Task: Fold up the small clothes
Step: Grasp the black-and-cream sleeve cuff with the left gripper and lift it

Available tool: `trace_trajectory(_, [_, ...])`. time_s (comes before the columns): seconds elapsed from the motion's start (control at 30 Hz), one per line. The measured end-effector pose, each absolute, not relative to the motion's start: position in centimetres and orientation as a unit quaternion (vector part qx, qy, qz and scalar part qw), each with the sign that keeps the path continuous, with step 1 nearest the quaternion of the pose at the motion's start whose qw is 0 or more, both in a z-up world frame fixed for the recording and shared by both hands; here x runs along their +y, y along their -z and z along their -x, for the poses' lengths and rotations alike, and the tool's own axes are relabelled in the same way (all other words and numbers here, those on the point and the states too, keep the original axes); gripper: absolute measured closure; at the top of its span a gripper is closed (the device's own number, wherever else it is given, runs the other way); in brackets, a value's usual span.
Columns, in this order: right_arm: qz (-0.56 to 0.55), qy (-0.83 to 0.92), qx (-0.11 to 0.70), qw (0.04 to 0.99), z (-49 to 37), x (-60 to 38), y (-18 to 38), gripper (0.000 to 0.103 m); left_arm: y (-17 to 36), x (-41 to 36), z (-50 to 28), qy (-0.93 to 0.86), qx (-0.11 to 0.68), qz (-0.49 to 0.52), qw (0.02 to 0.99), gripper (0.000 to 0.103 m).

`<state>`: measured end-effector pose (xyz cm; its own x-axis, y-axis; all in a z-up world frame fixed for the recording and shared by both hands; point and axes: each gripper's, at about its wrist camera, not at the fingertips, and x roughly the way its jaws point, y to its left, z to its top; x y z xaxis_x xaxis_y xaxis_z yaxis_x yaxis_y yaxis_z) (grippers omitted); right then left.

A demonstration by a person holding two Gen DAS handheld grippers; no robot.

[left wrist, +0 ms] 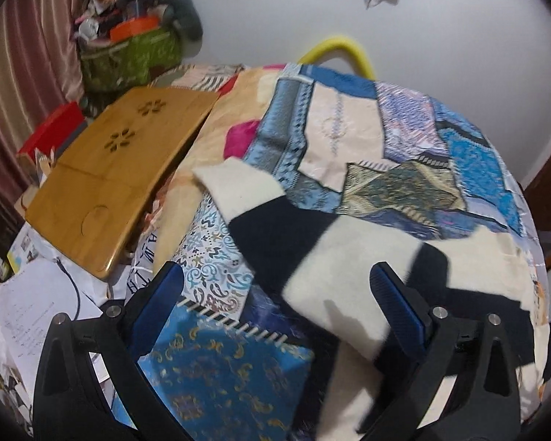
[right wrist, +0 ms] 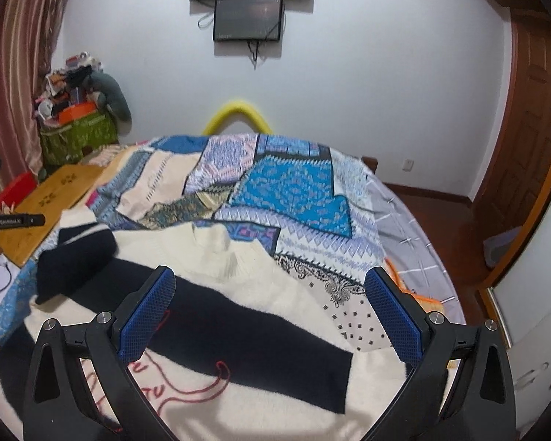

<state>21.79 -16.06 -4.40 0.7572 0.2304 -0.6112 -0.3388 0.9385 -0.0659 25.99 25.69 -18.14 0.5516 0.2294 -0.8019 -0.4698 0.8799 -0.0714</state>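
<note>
A cream and navy striped sweater (right wrist: 238,305) with red stitched lettering lies on the patchwork bedspread (right wrist: 286,191). It also shows in the left wrist view (left wrist: 349,261), its sleeve reaching up and left. My left gripper (left wrist: 275,294) is open and empty, hovering over the sweater's left side. My right gripper (right wrist: 270,294) is open and empty, hovering above the sweater's body, with the collar just beyond it.
A wooden lap tray (left wrist: 117,169) lies at the bed's left side beside papers (left wrist: 36,312) and a red box (left wrist: 51,128). A green bag of clutter (left wrist: 128,51) stands by the curtain. A yellow tube (right wrist: 238,114) sits at the far bed edge. A wooden door (right wrist: 532,110) is at right.
</note>
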Motion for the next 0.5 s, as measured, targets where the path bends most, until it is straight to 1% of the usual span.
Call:
trace_trajectory(0.17, [0.09, -0.168, 0.341, 0.921, -23.6, -15.3, 6.3, 0.002, 20.7, 27.8, -27.8, -0.214, 0.457, 0.154, 0.849, 0.001])
trace_trajectory(0.23, [0.092, -0.175, 0.348, 0.916, -24.1, -15.0, 6.9, 0.002, 21.8, 28.6, -28.4, -0.215, 0.464, 0.166, 0.843, 0.005])
trace_trajectory(0.3, [0.099, -0.18, 0.355, 0.912, -24.5, -14.7, 7.4, 0.002, 22.9, 29.3, -29.2, -0.211, 0.476, 0.179, 0.835, 0.013])
trace_trajectory(0.37, [0.103, -0.186, 0.364, 0.907, -24.8, -14.3, 8.0, 0.003, 23.9, 29.7, -29.9, -0.21, 0.485, 0.188, 0.828, 0.017])
trace_trajectory(0.43, [0.103, -0.193, 0.373, 0.902, -25.4, -13.9, 8.5, 0.006, 24.7, 30.2, -30.3, -0.208, 0.49, 0.2, 0.822, 0.021])
trace_trajectory(0.47, [0.102, -0.198, 0.377, 0.899, -25.5, -13.8, 8.7, 0.007, 25.1, 30.4, -30.5, -0.205, 0.493, 0.211, 0.819, 0.026])
trace_trajectory(0.5, [0.103, -0.2, 0.381, 0.897, -25.8, -13.6, 8.9, 0.008, 25.4, 30.5, -30.8, -0.202, 0.494, 0.219, 0.817, 0.028])
